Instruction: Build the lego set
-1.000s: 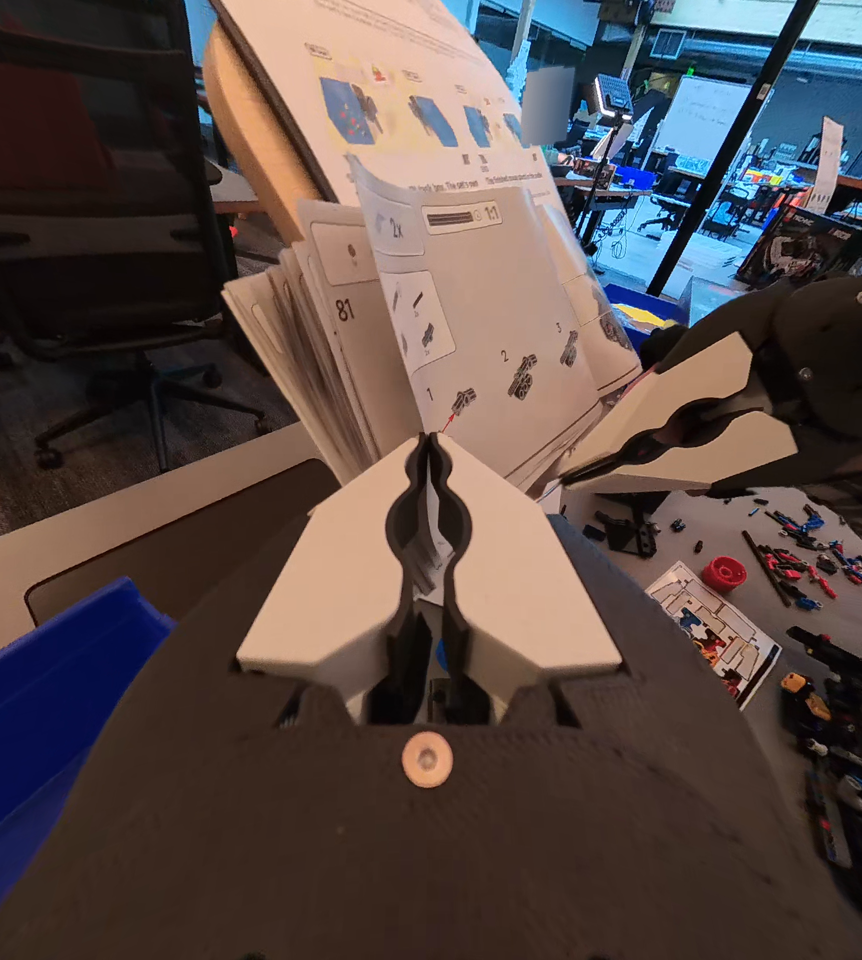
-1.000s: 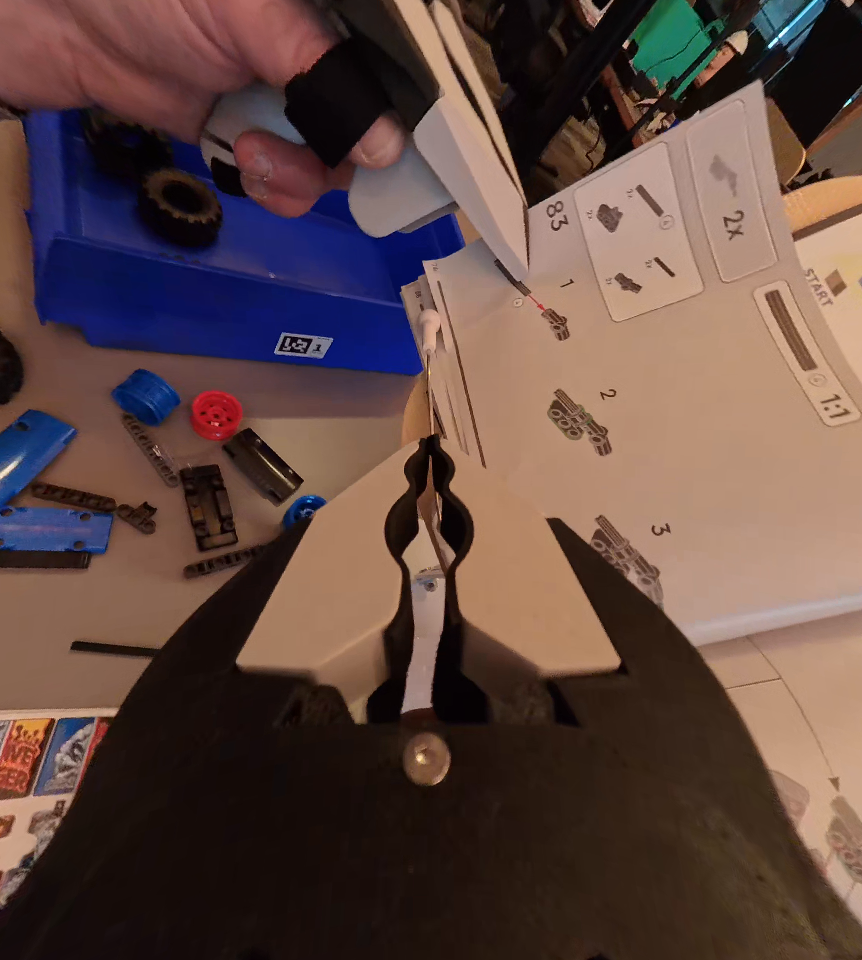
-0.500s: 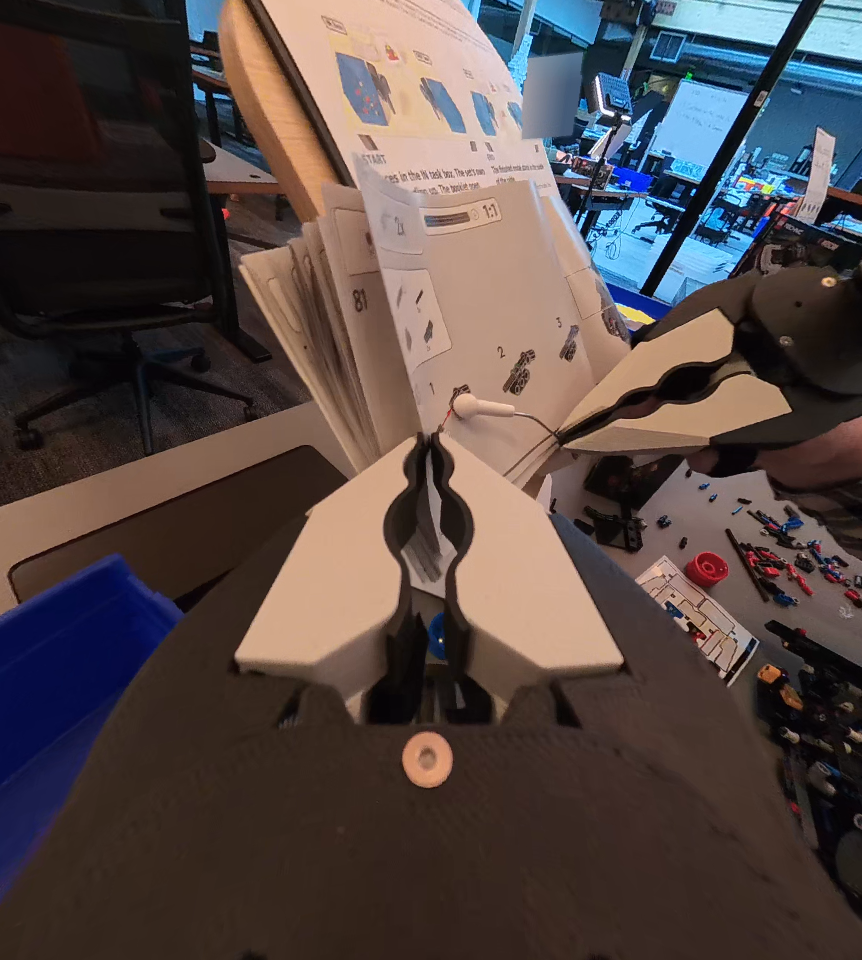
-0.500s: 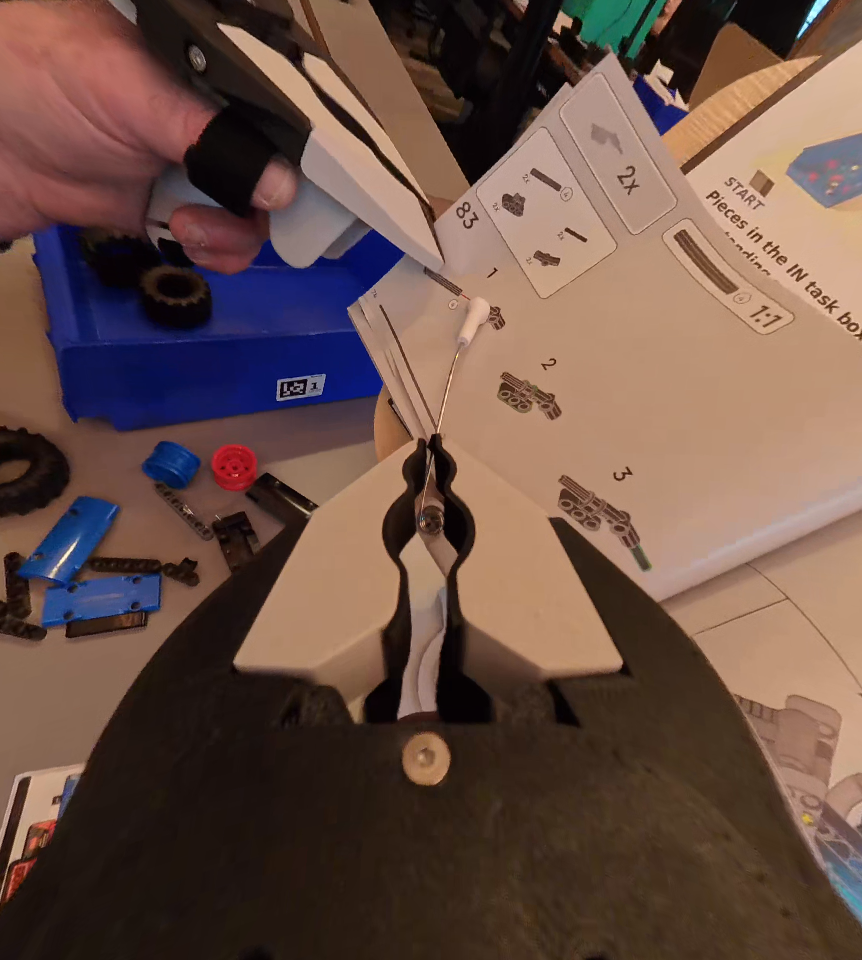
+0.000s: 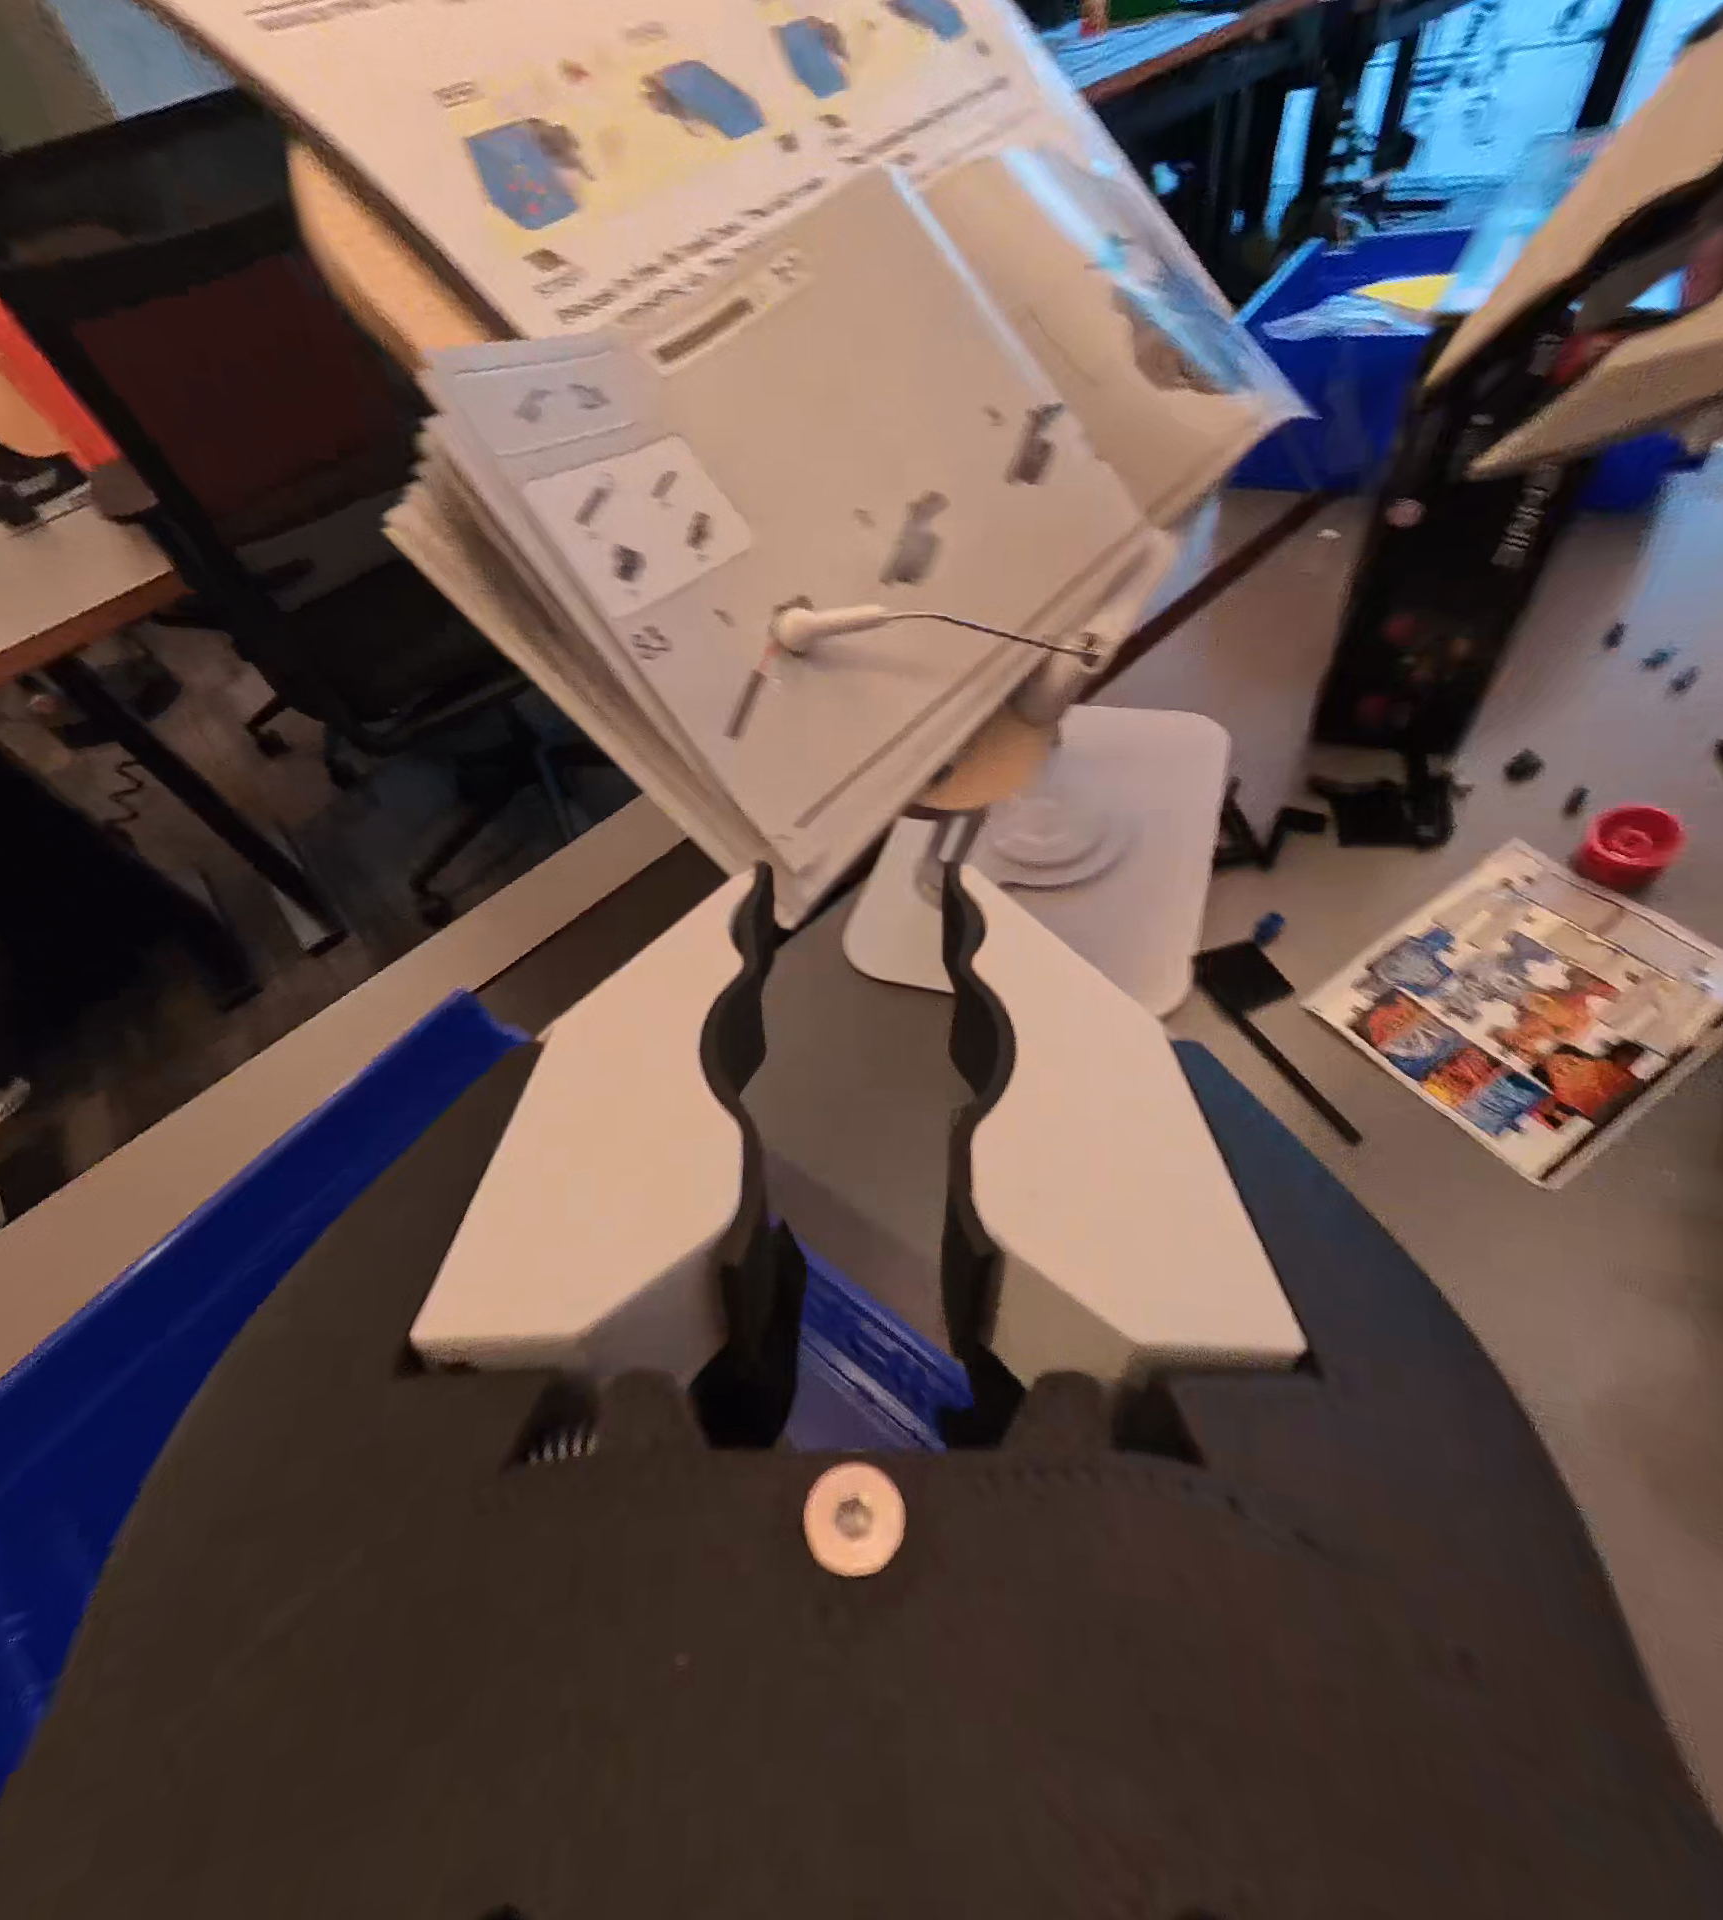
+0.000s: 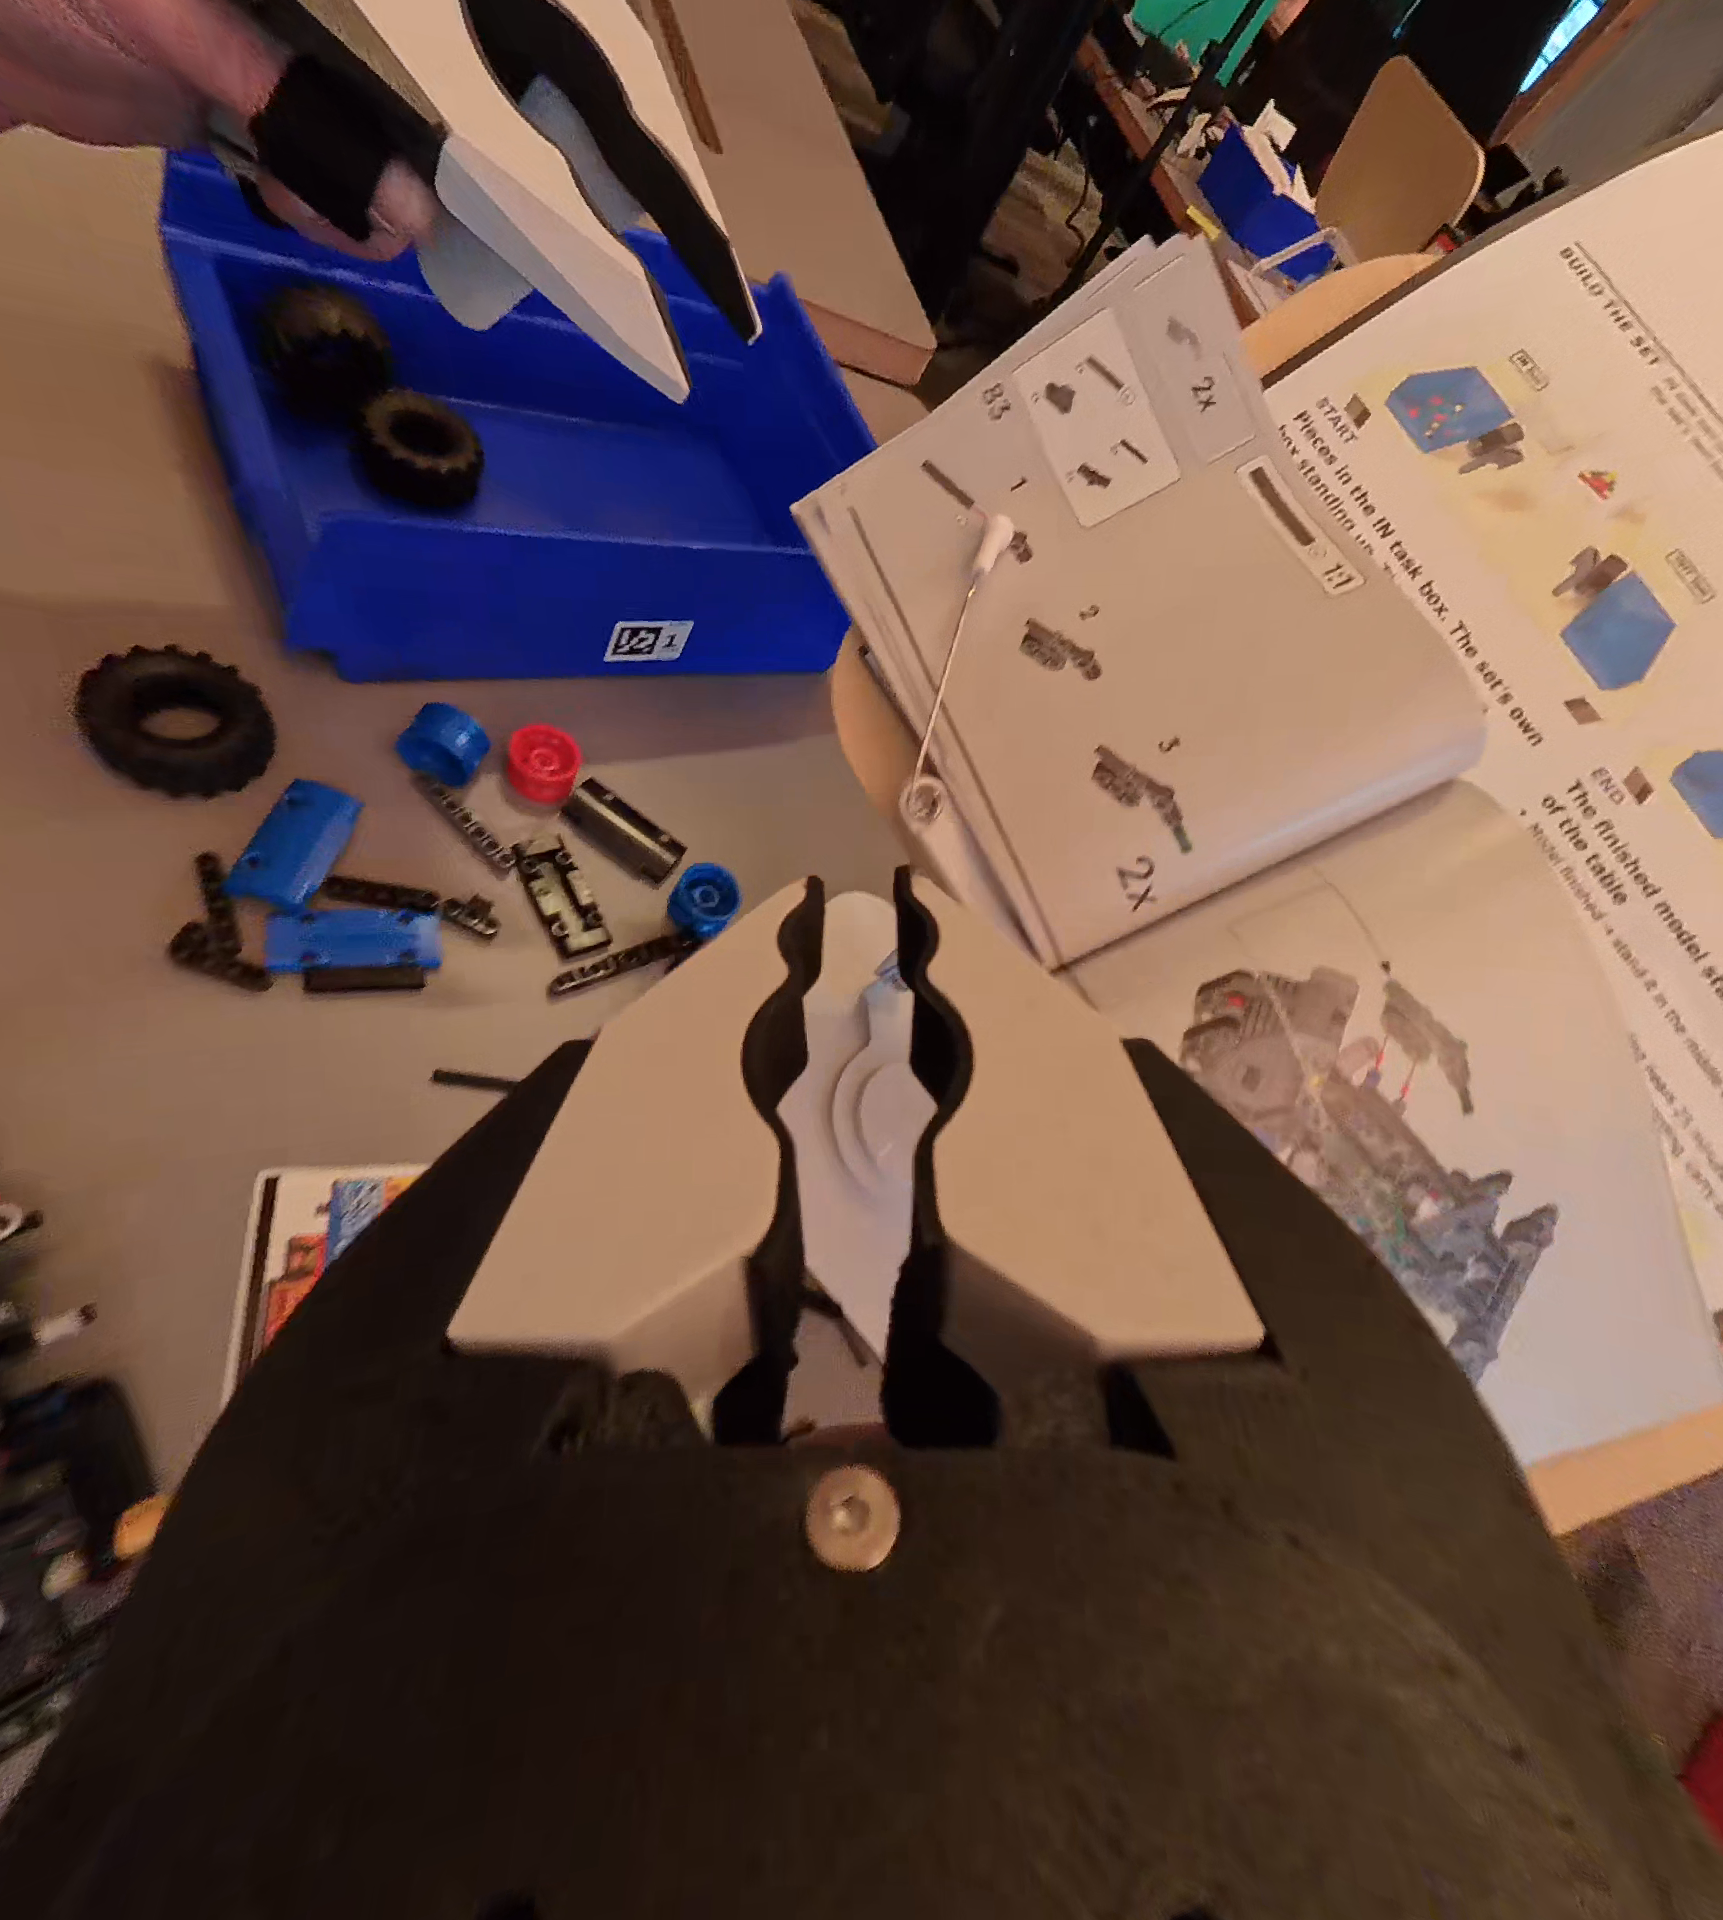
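1. Lego instruction booklet [image 6: 1127, 644] is now standing open on its stand [image 5: 1065, 831] on the bench [image 6: 57, 1039], pinned by the stand's wire page holder [image 6: 950, 665].
2. My left tongs [image 5: 852, 894], clamped on the page corner half a second ago, are now gaping wide and empty just below it.
3. My right tongs [image 6: 857, 894], previously gripping the wire holder, are likewise standing wide and empty.
4. Loose Lego parts [image 6: 441, 862] are lying beside the blue bin [image 6: 545, 540].
5. Judgement: page setting is finishing; part picking is becoming possible.
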Available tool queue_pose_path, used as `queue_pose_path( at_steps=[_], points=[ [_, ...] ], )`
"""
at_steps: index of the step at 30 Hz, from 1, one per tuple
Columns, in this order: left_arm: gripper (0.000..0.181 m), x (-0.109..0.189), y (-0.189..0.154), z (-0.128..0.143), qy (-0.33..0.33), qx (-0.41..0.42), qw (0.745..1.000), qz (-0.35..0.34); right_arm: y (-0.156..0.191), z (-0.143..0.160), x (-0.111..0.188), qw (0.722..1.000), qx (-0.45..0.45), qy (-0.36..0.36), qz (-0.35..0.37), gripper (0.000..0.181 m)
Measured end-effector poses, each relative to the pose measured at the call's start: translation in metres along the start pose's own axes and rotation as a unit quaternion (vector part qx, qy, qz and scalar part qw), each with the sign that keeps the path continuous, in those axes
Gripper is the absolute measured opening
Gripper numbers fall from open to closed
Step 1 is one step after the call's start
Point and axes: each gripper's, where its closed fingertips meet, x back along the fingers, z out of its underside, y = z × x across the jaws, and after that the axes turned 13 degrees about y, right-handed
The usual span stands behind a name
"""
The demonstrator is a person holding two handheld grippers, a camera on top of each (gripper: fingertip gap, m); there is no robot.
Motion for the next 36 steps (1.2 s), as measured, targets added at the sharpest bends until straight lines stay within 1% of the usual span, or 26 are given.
queue_pose_path(
  at_steps=[2, 3, 5, 8, 10, 11, 14, 21, 24, 29, 32, 34, 36],
  points=[
    [0.026, 0.007, -0.017, 0.001, -0.019, -0.005, 1.0, 0.021, 0.011, 0.009, 0.01, 1.0, 0.004, 0.001, -0.009, 0.0],
    [0.023, 0.01, -0.027, 0.002, -0.026, -0.013, 0.999, 0.031, 0.017, 0.014, 0.013, 1.0, 0.008, 0.004, -0.013, 0.0],
    [0.002, 0.013, -0.045, 0.005, -0.032, -0.05, 0.998, 0.029, 0.028, 0.024, 0.015, 1.0, 0.012, 0.013, -0.015, 0.0],
    [0.0, 0.013, -0.071, 0.016, -0.02, -0.093, 0.995, 0.03, 0.044, 0.037, 0.01, 0.999, 0.01, 0.032, -0.023, 0.0],
    [0.001, 0.01, -0.089, 0.027, -0.012, -0.115, 0.992, 0.041, 0.052, 0.043, 0.002, 0.998, 0.001, 0.044, -0.034, 0.012],
    [0.003, 0.008, -0.094, 0.035, -0.001, -0.124, 0.992, 0.036, 0.056, 0.047, -0.003, 0.998, -0.001, 0.054, -0.039, 0.016],
    [0.006, 0.002, -0.101, 0.056, 0.023, -0.137, 0.99, 0.028, 0.068, 0.055, -0.021, 0.995, -0.008, 0.077, -0.061, 0.025],
    [0.008, 0.004, -0.091, 0.088, 0.032, -0.12, 0.992, 0.013, 0.081, 0.069, -0.078, 0.986, -0.021, 0.13, -0.106, 0.024],
    [0.007, 0.003, -0.092, 0.093, 0.03, -0.11, 0.993, 0.02, 0.086, 0.073, -0.108, 0.981, -0.026, 0.146, -0.122, 0.02],
    [0.008, -0.003, -0.097, 0.097, 0.042, -0.132, 0.99, 0.006, 0.08, 0.09, -0.165, 0.976, -0.03, 0.19, -0.103, 0.022],
    [0.008, -0.008, -0.1, 0.101, 0.049, -0.135, 0.99, 0.009, 0.078, 0.091, -0.184, 0.973, -0.057, 0.188, -0.119, 0.023],
    [0.008, -0.009, -0.101, 0.102, 0.05, -0.133, 0.99, 0.014, 0.08, 0.088, -0.192, 0.97, -0.078, 0.183, -0.142, 0.023],
    [0.008, -0.009, -0.101, 0.101, 0.05, -0.133, 0.99, 0.013, 0.081, 0.091, -0.198, 0.966, -0.082, 0.193, -0.149, 0.022]
  ],
)
